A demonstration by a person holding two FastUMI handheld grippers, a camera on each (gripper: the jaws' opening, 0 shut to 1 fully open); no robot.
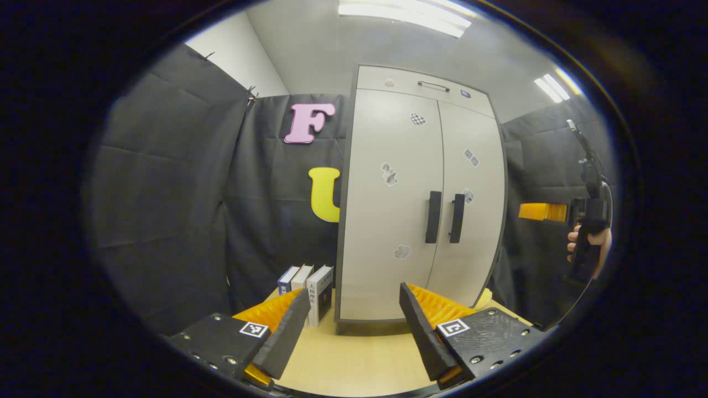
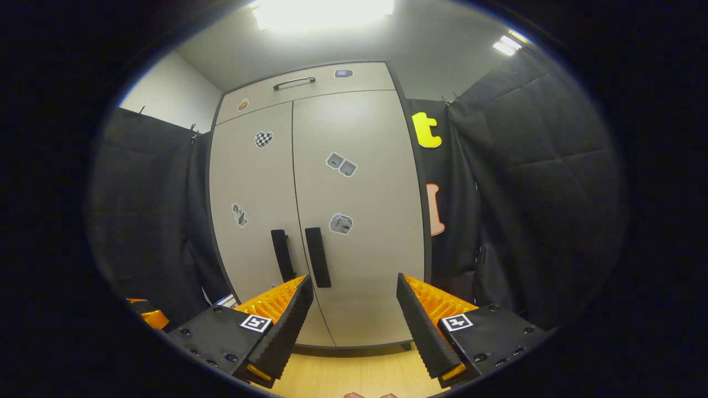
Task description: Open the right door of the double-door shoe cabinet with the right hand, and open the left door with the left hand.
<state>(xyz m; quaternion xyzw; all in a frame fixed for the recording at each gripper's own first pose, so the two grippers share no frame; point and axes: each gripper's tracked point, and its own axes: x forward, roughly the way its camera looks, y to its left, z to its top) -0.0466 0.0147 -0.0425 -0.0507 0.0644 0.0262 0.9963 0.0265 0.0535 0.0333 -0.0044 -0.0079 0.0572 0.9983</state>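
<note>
- The tall pale-grey double-door shoe cabinet (image 2: 315,210) stands on the light wooden desk (image 1: 354,354) toward its far edge, both doors flat and closed. In my judgement the task has barely begun.
- The right door (image 2: 359,221) takes up the cabinet's right half, with black booth cloth close beside its hinge side. It needs room to swing out over the desk, and a hand kept in front of it would block that swing.
- The left door (image 1: 387,210) has three upright books (image 1: 310,287) on the desk just beside the cabinet's left corner. They sit near the hinge side, so I doubt the door will hit them, but a wide left-arm sweep could knock them over.
- The right tool (image 2: 354,309) has its jaws spread wide with nothing between them. It hangs in front of the right door's lower part, apart from the surface. In the left gripper view it shows far off to the cabinet's right, held in a hand (image 1: 589,243).
- The left tool (image 1: 354,326) is likewise wide open and empty, well back over the desk's near edge.
- The two black vertical bar handles, right handle (image 2: 317,257) and left handle (image 2: 282,255), stand just beside each other across the centre seam. The main risk is that wide jaws close over both, or catch the wrong one, locking the doors together.
</note>
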